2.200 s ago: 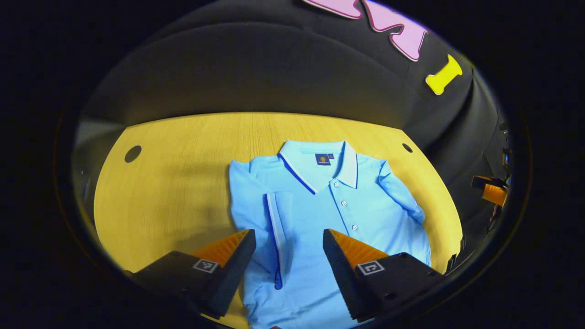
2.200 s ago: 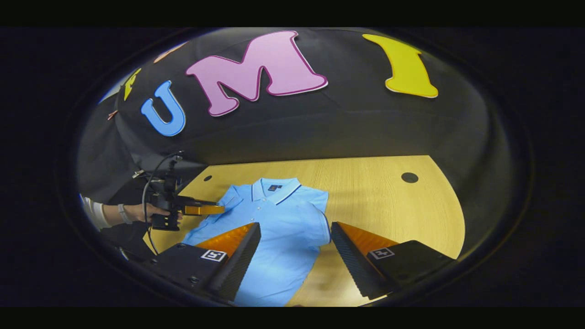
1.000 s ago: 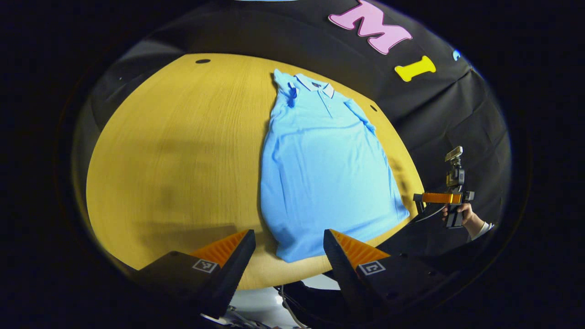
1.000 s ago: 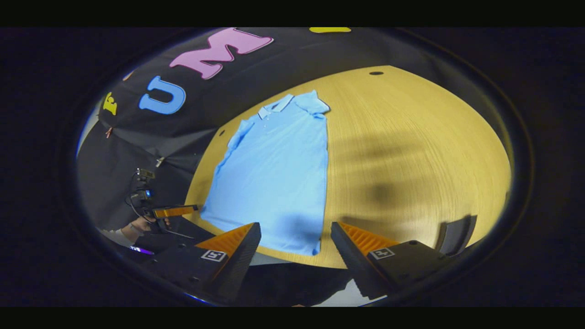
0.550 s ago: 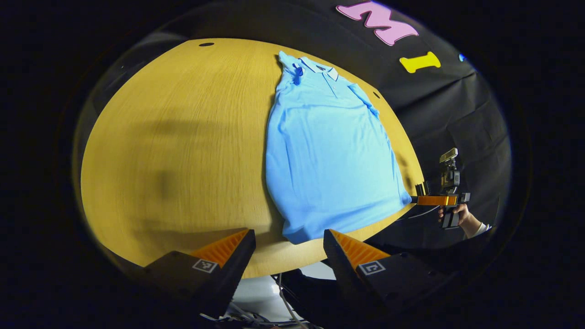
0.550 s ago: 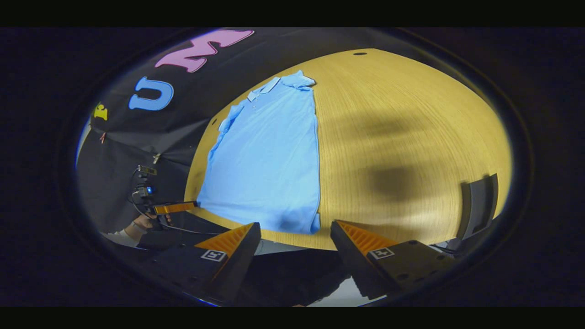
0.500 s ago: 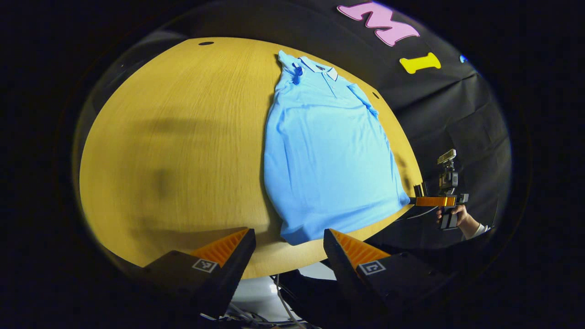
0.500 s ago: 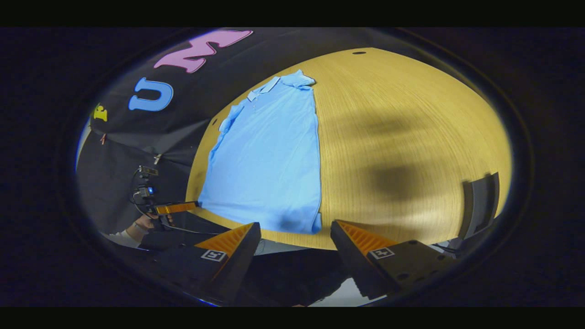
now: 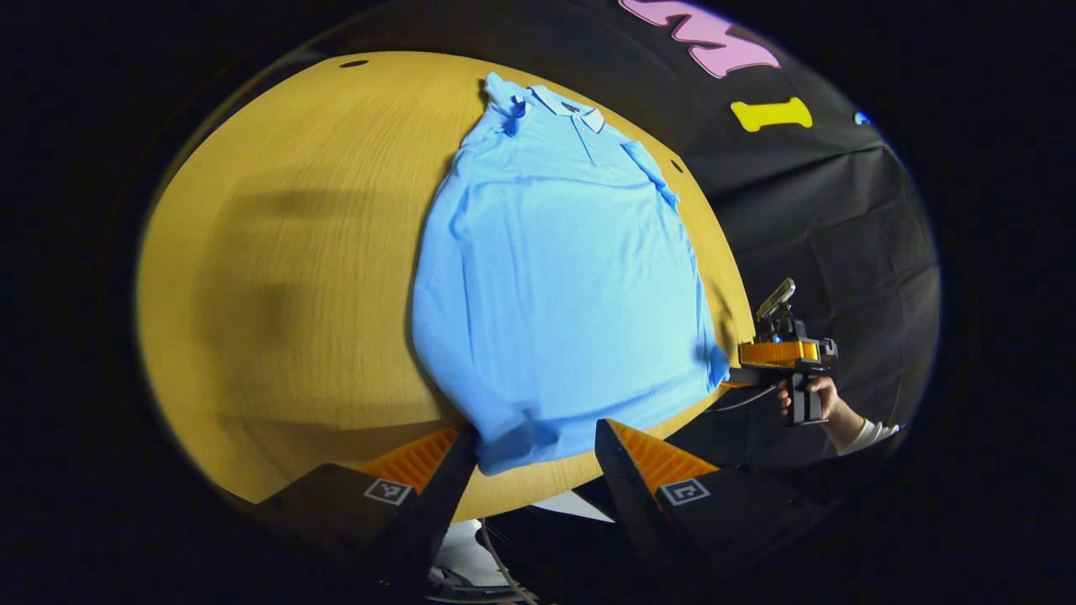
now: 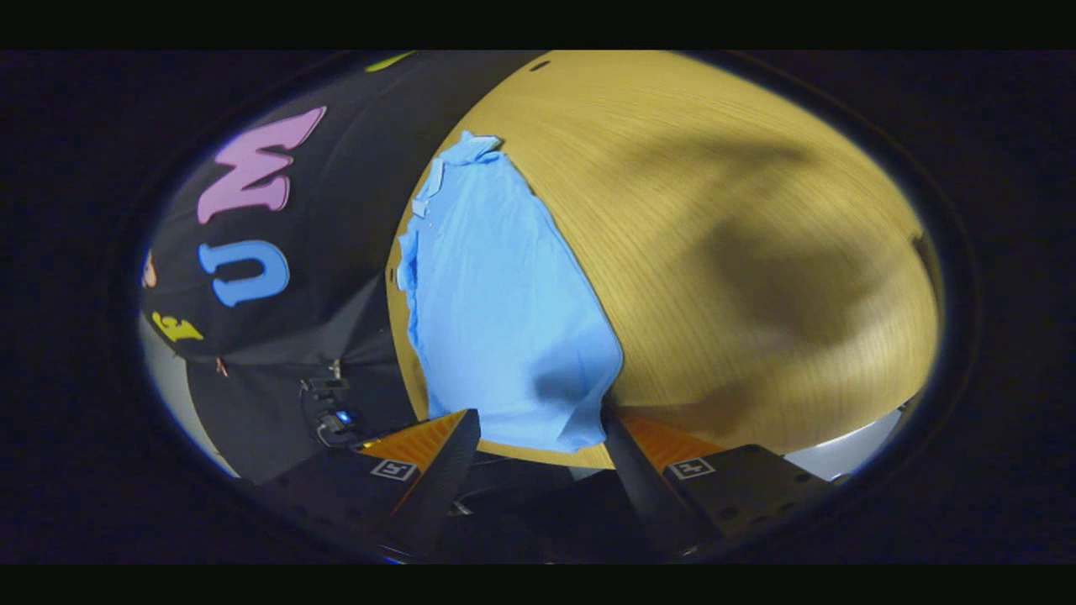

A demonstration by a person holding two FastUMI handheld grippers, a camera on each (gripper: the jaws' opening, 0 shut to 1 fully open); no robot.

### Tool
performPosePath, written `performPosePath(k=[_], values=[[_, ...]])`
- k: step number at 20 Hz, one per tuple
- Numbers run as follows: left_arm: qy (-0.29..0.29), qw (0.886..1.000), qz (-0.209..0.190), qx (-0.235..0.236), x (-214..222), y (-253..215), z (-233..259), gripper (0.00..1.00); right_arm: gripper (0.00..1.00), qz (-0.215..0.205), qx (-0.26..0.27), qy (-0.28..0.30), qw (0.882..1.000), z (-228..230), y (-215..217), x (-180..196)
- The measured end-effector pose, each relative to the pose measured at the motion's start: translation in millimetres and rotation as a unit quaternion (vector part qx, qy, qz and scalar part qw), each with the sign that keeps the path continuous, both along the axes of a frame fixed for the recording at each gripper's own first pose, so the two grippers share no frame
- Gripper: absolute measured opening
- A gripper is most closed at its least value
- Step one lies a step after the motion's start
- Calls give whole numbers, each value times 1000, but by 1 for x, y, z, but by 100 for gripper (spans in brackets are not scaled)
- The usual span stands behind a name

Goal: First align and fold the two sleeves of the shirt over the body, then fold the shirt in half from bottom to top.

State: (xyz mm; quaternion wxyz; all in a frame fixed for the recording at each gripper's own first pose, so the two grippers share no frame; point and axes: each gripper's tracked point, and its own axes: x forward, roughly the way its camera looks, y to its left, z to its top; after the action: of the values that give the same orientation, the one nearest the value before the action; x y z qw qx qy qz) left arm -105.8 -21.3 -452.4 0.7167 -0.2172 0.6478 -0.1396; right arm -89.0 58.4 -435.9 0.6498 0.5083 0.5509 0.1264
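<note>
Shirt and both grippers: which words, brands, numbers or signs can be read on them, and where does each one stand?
No text can be read.
Shirt, collar patch: too small to read.
Left gripper, square markers: black-and-white patterns, no words.
Right gripper, its square markers: the same, no words.

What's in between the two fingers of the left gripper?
In the left gripper view, the bottom corner of the light blue polo shirt lies between the open left gripper's fingers, on the yellow wooden table.
</note>
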Motion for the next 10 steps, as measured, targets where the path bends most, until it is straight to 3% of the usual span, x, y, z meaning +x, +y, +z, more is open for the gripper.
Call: performPosePath(k=[3,4,8,9,10], values=[[5,1000,21,0,6,-1,-4,89,77,-10,0,-2,1000,-3,3,5],[4,1000,22,4,7,-1,-5,88,81,0,1,2,1000,-2,7,1],[-12,999,-7,32,5,2,-14,81,67,57,-26,-4,998,-12,17,-16],[-18,999,-19,43,2,3,-15,71,64,69,-40,1,997,-20,20,-20],[-17,998,-29,52,2,4,-20,60,43,68,-38,-3,997,-19,20,-19]])
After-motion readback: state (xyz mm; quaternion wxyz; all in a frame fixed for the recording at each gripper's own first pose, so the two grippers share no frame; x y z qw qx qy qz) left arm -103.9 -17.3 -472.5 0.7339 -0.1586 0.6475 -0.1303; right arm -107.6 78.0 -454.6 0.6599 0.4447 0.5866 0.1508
